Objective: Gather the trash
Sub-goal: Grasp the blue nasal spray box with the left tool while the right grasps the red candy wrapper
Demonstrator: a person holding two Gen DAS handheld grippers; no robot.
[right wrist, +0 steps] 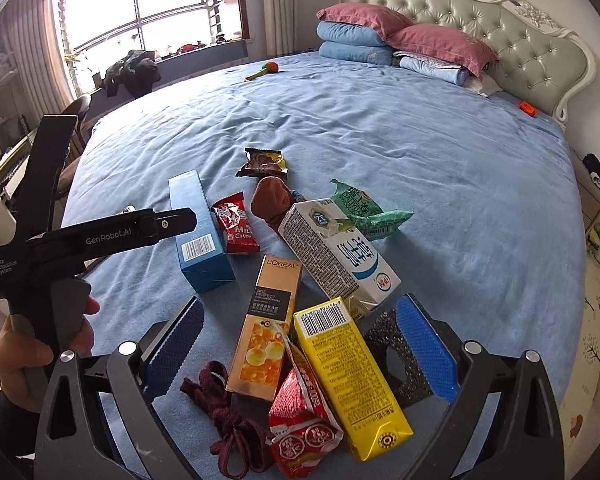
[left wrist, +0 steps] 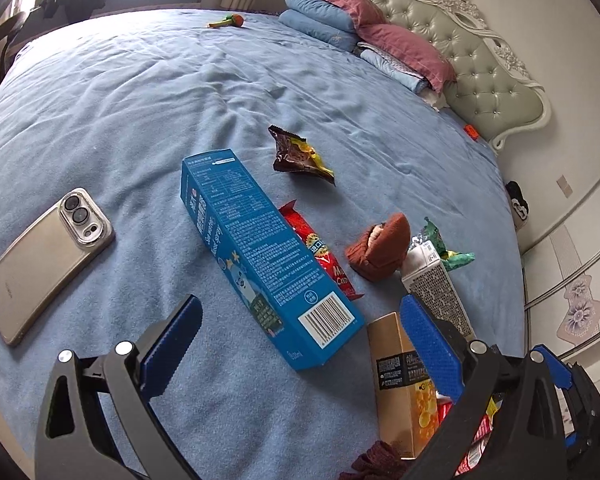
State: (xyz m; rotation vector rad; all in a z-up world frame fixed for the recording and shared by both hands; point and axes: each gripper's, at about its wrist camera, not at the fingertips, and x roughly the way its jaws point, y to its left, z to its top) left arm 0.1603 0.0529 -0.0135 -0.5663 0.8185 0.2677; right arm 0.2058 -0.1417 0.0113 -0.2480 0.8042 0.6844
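Trash lies scattered on a blue bedspread (right wrist: 440, 168). My left gripper (left wrist: 300, 308) is open just above the bed, its fingers on either side of the near end of a long blue box (left wrist: 260, 248). A red candy wrapper (left wrist: 320, 256), a brown wrapper (left wrist: 296, 156), a green wrapper (left wrist: 444, 248) and a white milk carton (left wrist: 436, 284) lie beyond. My right gripper (right wrist: 300, 308) is open too, over a gold L'Oreal box (right wrist: 266, 328), a yellow drink carton (right wrist: 348, 368) and a crumpled red wrapper (right wrist: 304, 420). A hand (right wrist: 40, 344) holds the left gripper (right wrist: 100, 232).
A phone (left wrist: 48, 260) lies face down left of the blue box. A brown sock (right wrist: 270, 200), a dark red cord (right wrist: 224, 412) and a black mesh piece (right wrist: 392, 360) lie among the trash. Pillows (right wrist: 440, 44) are stacked at the headboard; a small toy (right wrist: 262, 72) lies far back.
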